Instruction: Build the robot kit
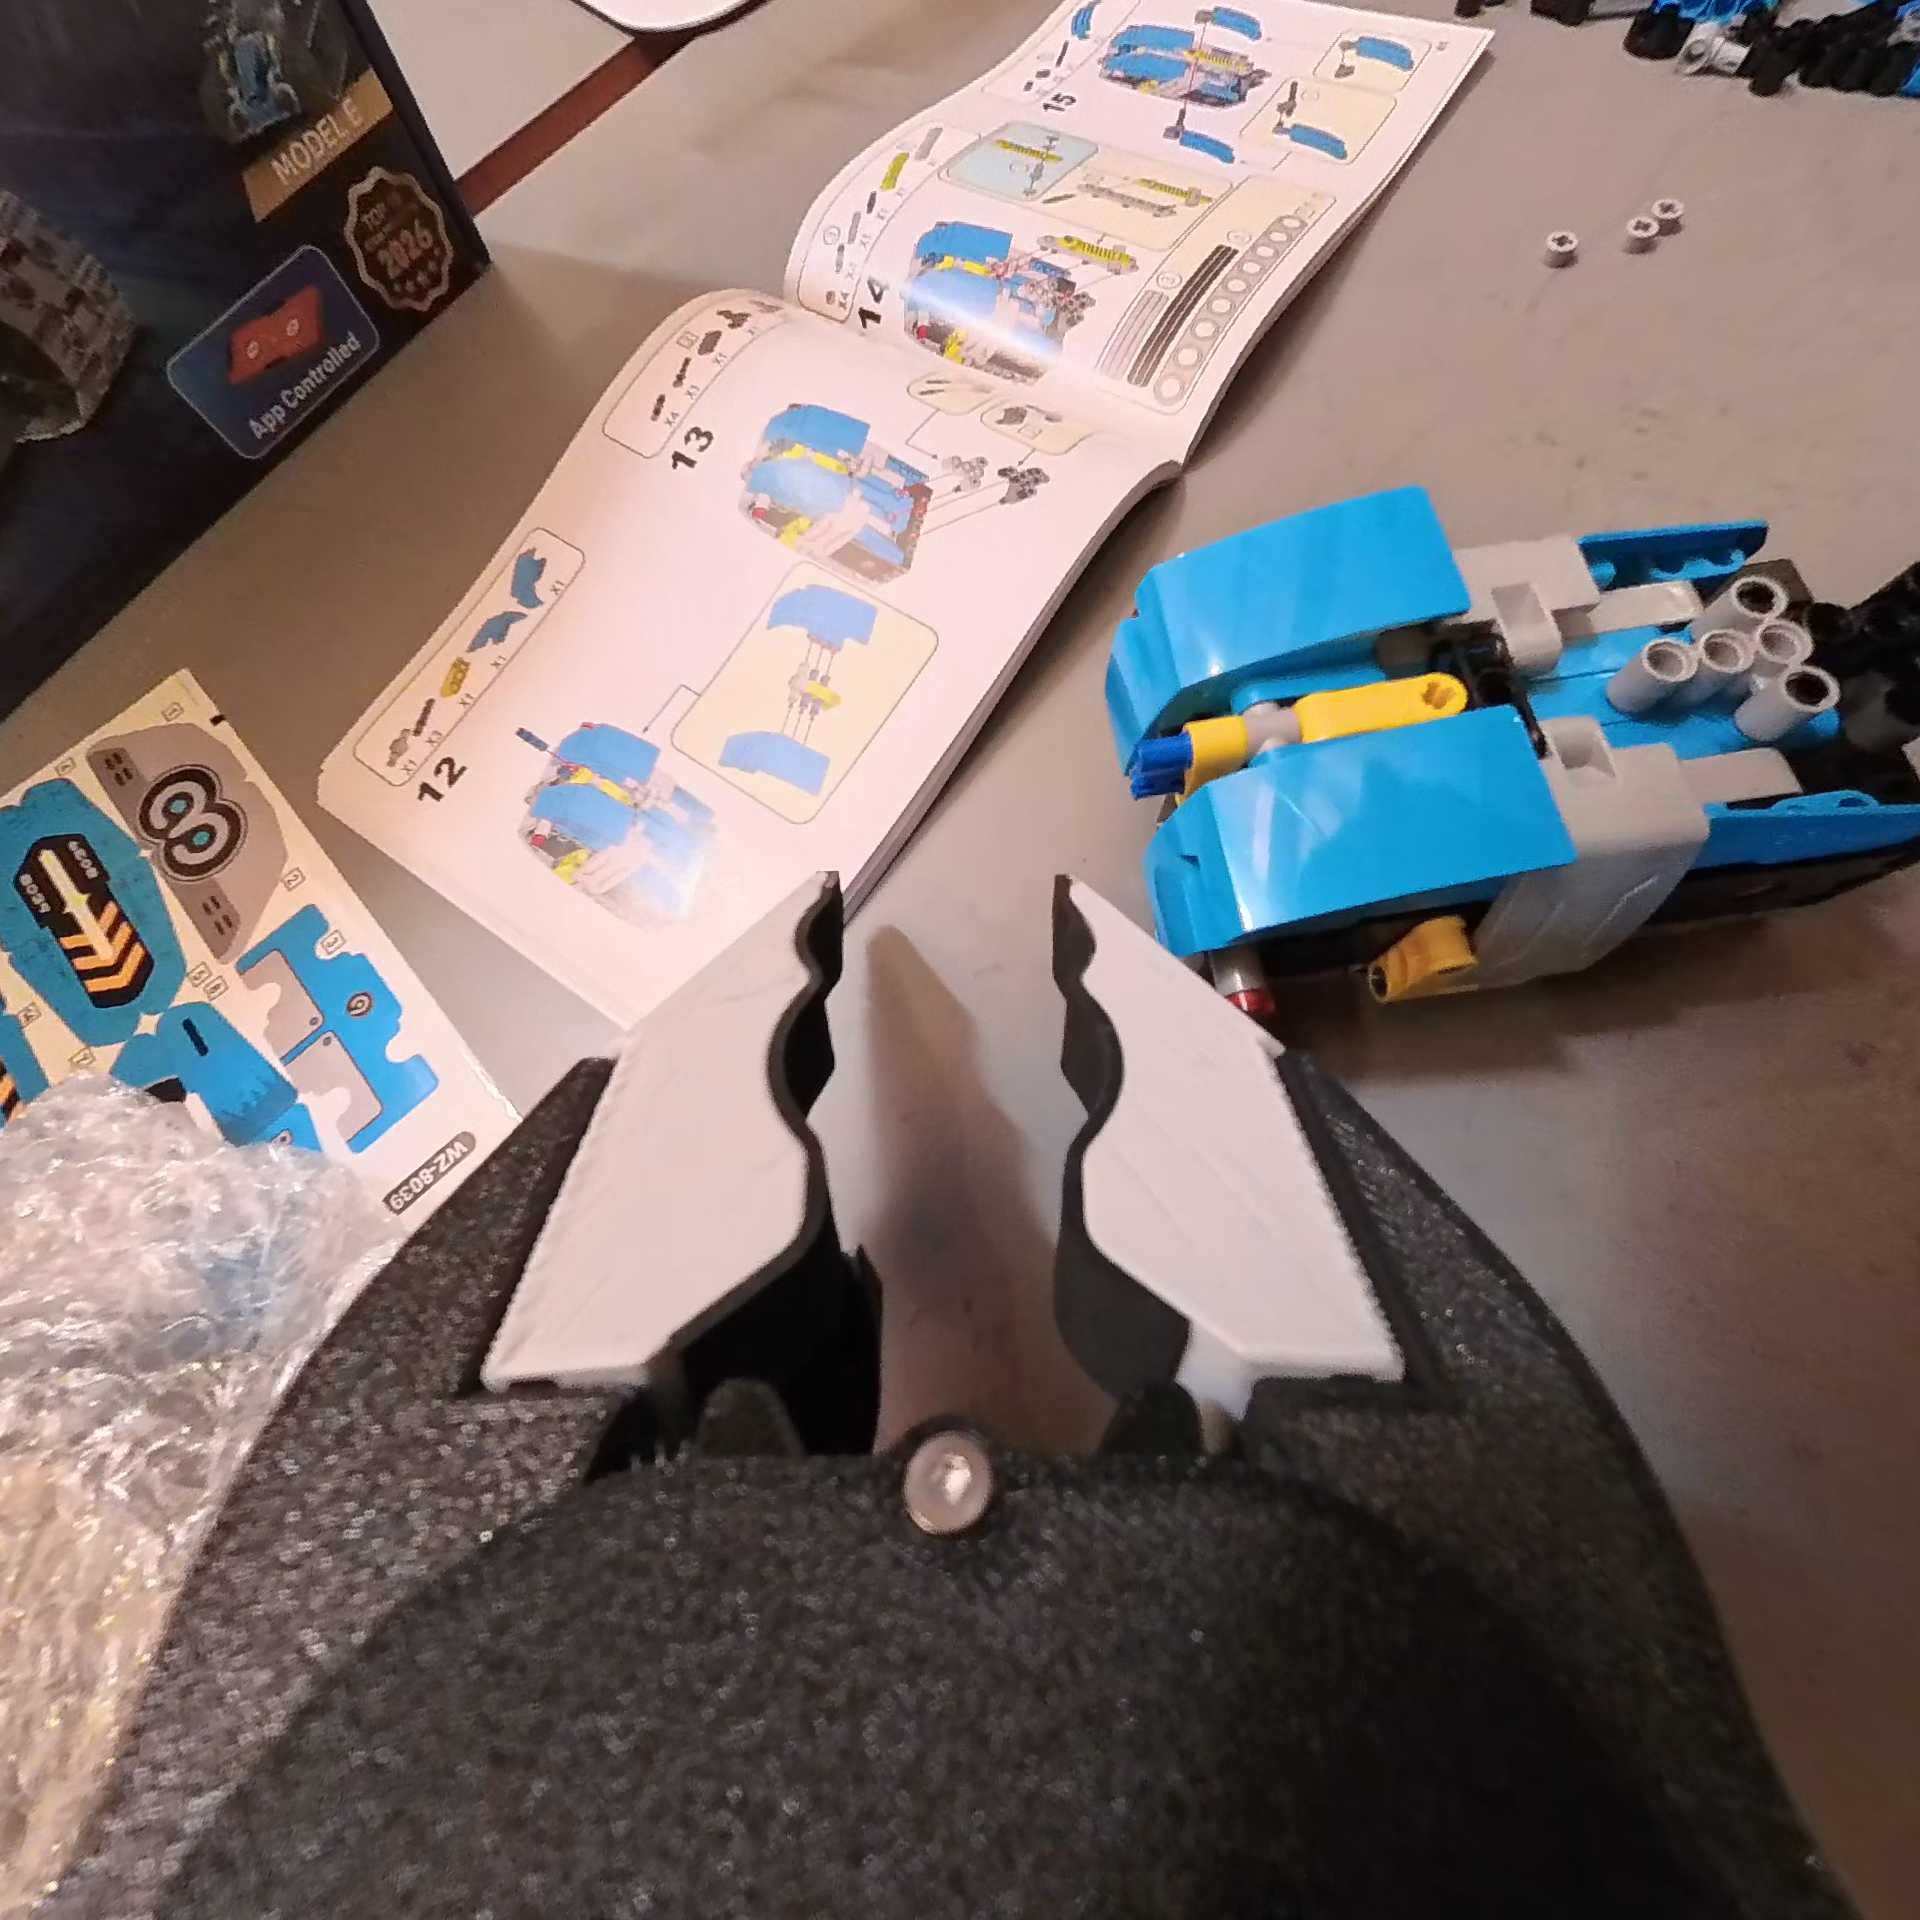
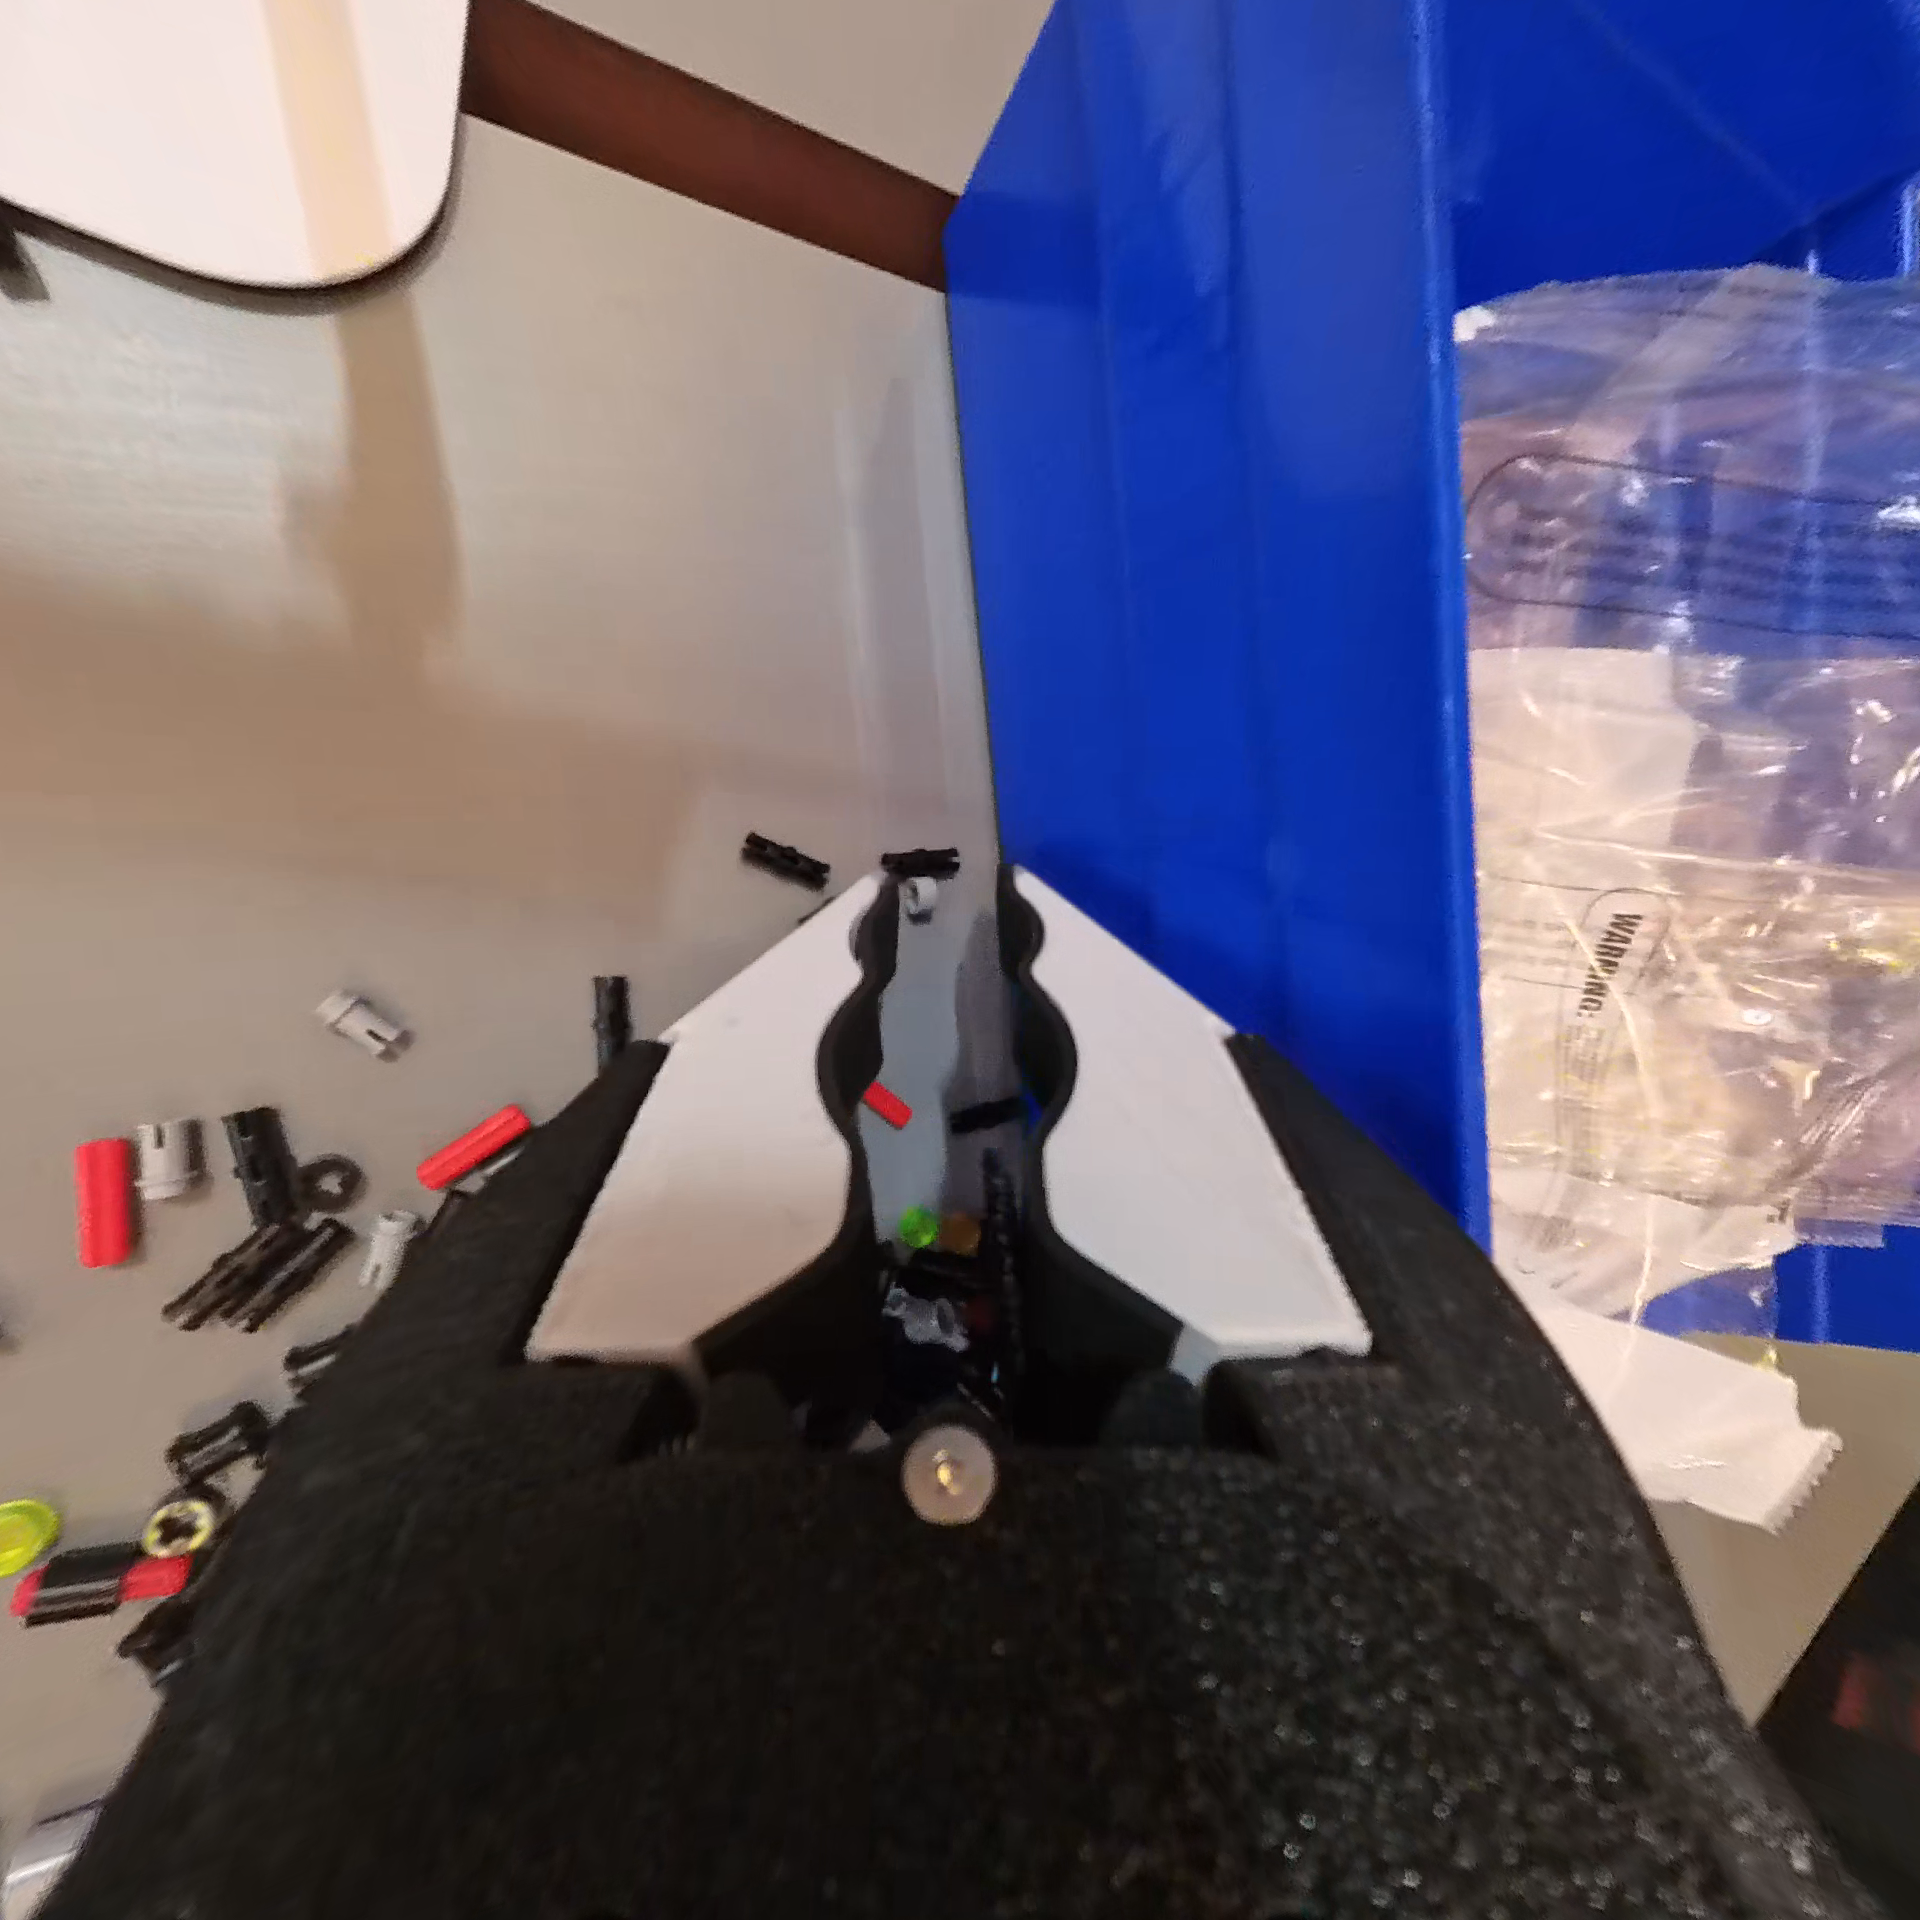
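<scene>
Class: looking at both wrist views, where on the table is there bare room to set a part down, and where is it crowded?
Free: grey table below the blue model, right of the left gripper; also between the white board and blue bin. Crowded: loose parts left of the right gripper; booklet and sticker sheet.

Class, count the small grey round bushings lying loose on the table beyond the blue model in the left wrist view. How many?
3, in a short row at upper right: grey bushing, the next, the last. Others may lie hidden among the parts pile.

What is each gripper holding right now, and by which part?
Nothing. The left gripper is open over bare table; the right gripper is open above loose parts.
</scene>
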A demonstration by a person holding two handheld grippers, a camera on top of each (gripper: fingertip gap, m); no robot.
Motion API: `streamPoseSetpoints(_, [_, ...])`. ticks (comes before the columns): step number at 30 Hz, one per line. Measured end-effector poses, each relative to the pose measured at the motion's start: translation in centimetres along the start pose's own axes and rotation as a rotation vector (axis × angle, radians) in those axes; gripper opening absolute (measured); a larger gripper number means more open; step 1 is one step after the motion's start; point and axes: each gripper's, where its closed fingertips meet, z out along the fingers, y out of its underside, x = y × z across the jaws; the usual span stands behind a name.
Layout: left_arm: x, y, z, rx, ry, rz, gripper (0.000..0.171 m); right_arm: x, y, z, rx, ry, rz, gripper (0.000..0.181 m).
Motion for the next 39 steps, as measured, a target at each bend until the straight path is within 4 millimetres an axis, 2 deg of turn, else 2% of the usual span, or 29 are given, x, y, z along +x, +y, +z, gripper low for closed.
streamPoseSetpoints(3, [0.0, 0.0, 0.0, 0.000, 0.000, 0.000, 0.040, 0.5, 0.2, 0.1, -0.005, 0.013, 0.004, 0.018])
streamPoseSetpoints(10, [0.0, 0.0, 0.0, 0.000, 0.000, 0.000, 0.040, 0.2, 0.4, 0.5, -0.009, -0.032, 0.030, 0.018])
streamPoseSetpoints(13, [0.0, 0.0, 0.0, 0.001, 0.000, 0.000, 0.040, -0.5, 0.6, 0.5, -0.017, -0.089, 0.051, 0.004])
streamPoseSetpoints(15, [0.0, 0.0, 0.0, 0.000, 0.000, 0.000, 0.040, -0.4, 0.6, 0.5, -0.020, -0.095, 0.055, 0.004])
streamPoseSetpoints(18, [0.0, 0.0, 0.0, 0.000, 0.000, 0.000, 0.040, 0.0, 0.1, -0.6, 0.013, -0.094, 0.051, 0.004])
streamPoseSetpoints(23, [0.0, 0.0, 0.0, -0.001, 0.001, -0.002, 0.040, 0.1, -2.4, -4.8, 0.140, -0.148, 0.070, 0.004])
streamPoseSetpoints(24, [0.0, 0.0, 0.0, -0.001, 0.001, -0.002, 0.040, -0.6, -2.6, -5.3, 0.144, -0.205, 0.079, 0.004])
streamPoseSetpoints(27, [0.0, 0.0, 0.0, -0.002, 0.001, 0.000, 0.040, -4.4, -3.2, -7.8, 0.171, -0.532, 0.163, 0.004])
streamPoseSetpoints(29, [0.0, 0.0, 0.0, -0.002, 0.001, 0.000, 0.040, -7.4, -3.5, -10.6, 0.182, -0.808, 0.194, 0.004])
streamPoseSetpoints(31, [0.0, 0.0, 0.0, -0.002, 0.001, -0.002, 0.040, -9.5, -3.7, -13.5, 0.186, -1.037, 0.211, 0.004])
streamPoseSetpoints(35, [0.0, 0.0, 0.0, -0.003, 0.001, 0.000, 0.040, -12.2, -3.0, -18.2, 0.223, -1.339, 0.097, 0.004])
streamPoseSetpoints(37, [0.0, 0.0, 0.0, -0.004, 0.002, -0.001, 0.040, -13.6, -2.1, -21.1, 0.239, -1.505, 0.007, 0.004])
streamPoseSetpoints(39, [0.0, 0.0, 0.0, -0.004, 0.002, -0.001, 0.040, -15.1, -0.3, -23.0, 0.238, -1.578, -0.134, 0.004])
